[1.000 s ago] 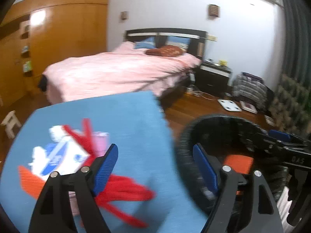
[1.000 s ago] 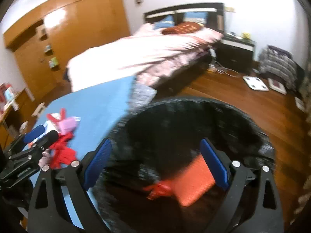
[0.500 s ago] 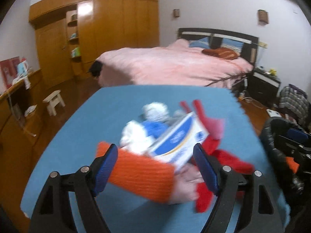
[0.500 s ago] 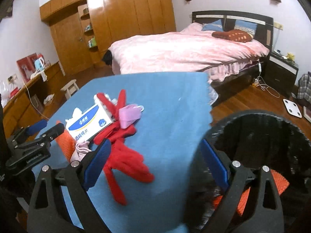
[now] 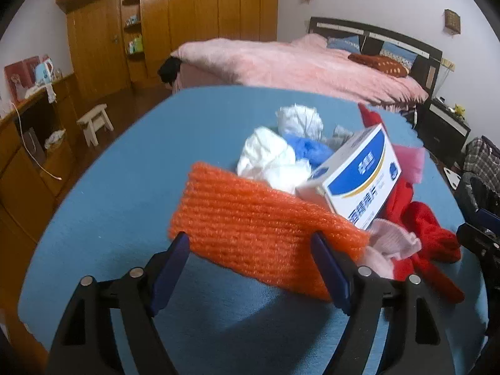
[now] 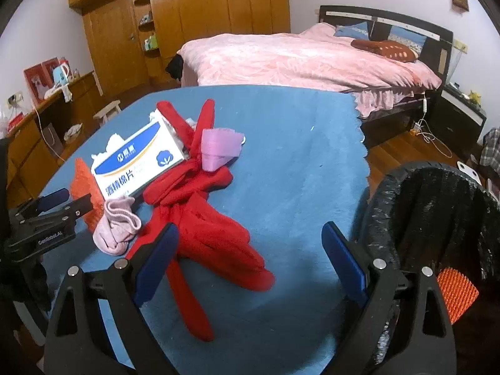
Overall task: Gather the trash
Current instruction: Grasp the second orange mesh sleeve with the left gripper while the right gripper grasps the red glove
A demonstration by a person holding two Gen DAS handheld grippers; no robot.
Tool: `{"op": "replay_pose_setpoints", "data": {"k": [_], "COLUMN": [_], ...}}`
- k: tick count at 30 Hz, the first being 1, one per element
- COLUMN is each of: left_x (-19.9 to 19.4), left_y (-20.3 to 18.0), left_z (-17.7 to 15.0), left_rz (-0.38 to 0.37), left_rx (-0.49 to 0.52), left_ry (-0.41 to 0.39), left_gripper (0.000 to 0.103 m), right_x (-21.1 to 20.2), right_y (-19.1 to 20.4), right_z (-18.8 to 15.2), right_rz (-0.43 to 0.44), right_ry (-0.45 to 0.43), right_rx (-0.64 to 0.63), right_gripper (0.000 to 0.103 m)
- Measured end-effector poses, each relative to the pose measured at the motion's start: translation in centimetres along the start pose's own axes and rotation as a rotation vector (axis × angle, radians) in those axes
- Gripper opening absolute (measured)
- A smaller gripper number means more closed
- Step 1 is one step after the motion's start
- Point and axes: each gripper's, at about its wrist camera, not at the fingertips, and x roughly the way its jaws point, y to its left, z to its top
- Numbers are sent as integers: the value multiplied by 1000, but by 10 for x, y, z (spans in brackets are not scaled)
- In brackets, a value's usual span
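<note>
A pile of items lies on the blue table point(image 5: 131, 168): an orange ribbed foam sheet point(image 5: 250, 225), a white-and-blue box point(image 5: 356, 178), white crumpled wads point(image 5: 268, 156), a blue wad point(image 5: 309, 148), a red garment point(image 6: 200, 218), a pink sock point(image 6: 117, 225) and a pink wrapper point(image 6: 218, 148). My left gripper point(image 5: 250, 265) is open, its fingers on either side of the orange sheet's near edge. My right gripper point(image 6: 250, 259) is open and empty above the red garment. A black trash bin point(image 6: 437, 206) at the table's right holds an orange piece point(image 6: 456, 293).
A pink bed point(image 6: 300, 56) stands behind the table. Wooden wardrobes point(image 6: 193, 25) line the back wall, a desk point(image 5: 28, 131) and small stool point(image 5: 95, 122) stand at left. A nightstand point(image 6: 462, 115) and a scale point(image 6: 468, 168) are at right.
Both grippers swung left from the trash bin to the pile. My left gripper moved up to the orange sheet; my right gripper now hangs over the red garment.
</note>
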Motion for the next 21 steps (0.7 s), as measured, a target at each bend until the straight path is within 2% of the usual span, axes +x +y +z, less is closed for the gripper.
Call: {"op": "replay_pose_setpoints", "data": {"k": [6,9,11,12,14,17,21], "left_x": [10,11,11,10,10,10,8], "left_y": [0,0,-5,-8,-13,-17,-18], "left_z": [-4,-6,-5,-6,-4,-5,-4], "left_rz": [-23,-55,-74,-84,-93,-117,-134], "left_rx": [9,19,35,53,71,87,91], "left_ry": [46,50,48,45,42,37,32], "left_gripper": [74,64,49,46,34,23,16], "right_x": [9,13,16,17,20,23,28], "right_y": [9,13,15,16,18,20,21], "right_z": [-4,-5,-5,-5,-5,-6,-6], "right_rz": [8,13,17,19,23,30,37], "right_ry": [22,32,41,47,59,75,101], "right_rx": [-30,-37,-41,-44,-49,-53,-58], "right_gripper": [87,87,86,86,85,84,81]}}
